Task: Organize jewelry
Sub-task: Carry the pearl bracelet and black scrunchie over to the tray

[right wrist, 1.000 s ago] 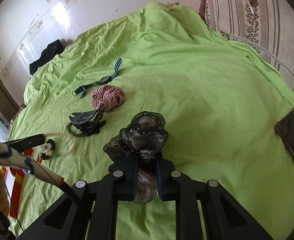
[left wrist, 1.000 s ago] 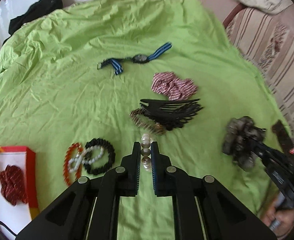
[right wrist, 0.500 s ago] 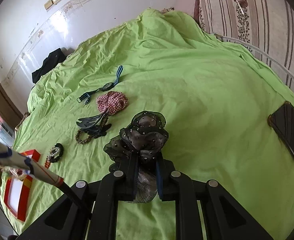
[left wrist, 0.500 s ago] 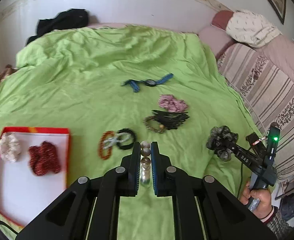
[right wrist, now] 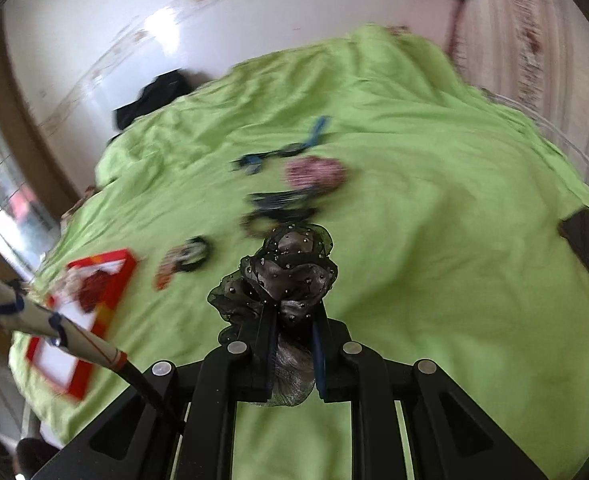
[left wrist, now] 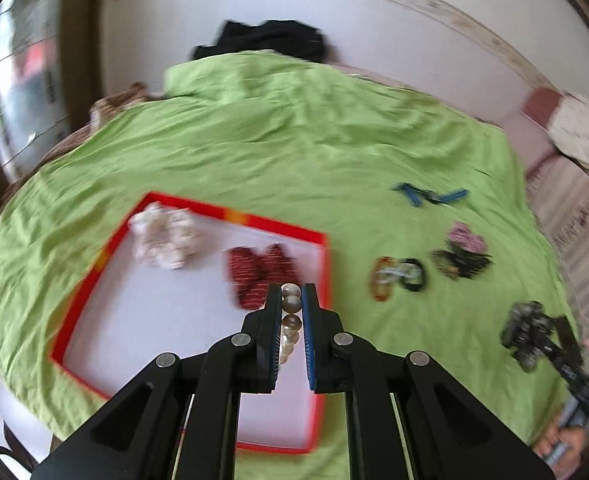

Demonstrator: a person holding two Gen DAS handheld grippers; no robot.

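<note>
left gripper (left wrist: pixel 292 300) pinches beads (left wrist: pixel 290 316) above tray (left wrist: pixel 326 264)

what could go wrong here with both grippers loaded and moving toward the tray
The pearl strand is pinched only between the left gripper fingers and could slip out before the red tray. The red scrunchie lies right under the drop spot, so beads may tangle. The right gripper holds the black scrunchie loosely bunched.

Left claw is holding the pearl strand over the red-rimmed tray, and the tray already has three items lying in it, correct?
Not quite: the left wrist view shows two items in the tray, a white scrunchie and a red one. The left claw does hold the pearl strand over it.
</note>
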